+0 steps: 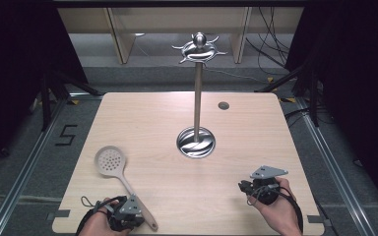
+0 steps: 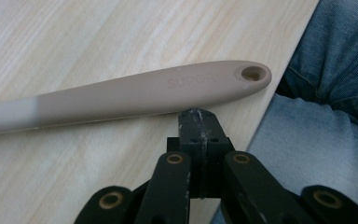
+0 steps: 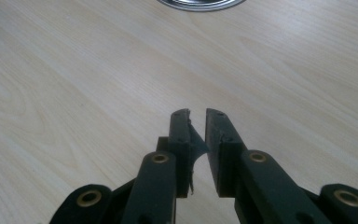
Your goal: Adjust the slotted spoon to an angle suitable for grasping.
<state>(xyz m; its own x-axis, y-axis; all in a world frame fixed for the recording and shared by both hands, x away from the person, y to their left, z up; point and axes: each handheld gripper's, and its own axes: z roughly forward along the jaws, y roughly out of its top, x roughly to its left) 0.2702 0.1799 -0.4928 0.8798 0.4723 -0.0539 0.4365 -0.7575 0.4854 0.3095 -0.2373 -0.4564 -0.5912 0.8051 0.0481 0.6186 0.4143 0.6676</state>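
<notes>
Wooden table [image 1: 236, 147] is holding a skimmer [image 2: 135, 93] lying crosswise just beyond the left gripper [image 2: 198, 116], whose empty jaws are sitting pressed together by its handle end.

1. Left gripper [image 2: 198, 114]: black jaws with brass-coloured rivets and scuffed whitish tips.
2. Right gripper [image 3: 196, 114]: black as well, one pad seemingly torn; grey three-cornered plate above, black cable trailing.
3. The person wears blue denim.
</notes>
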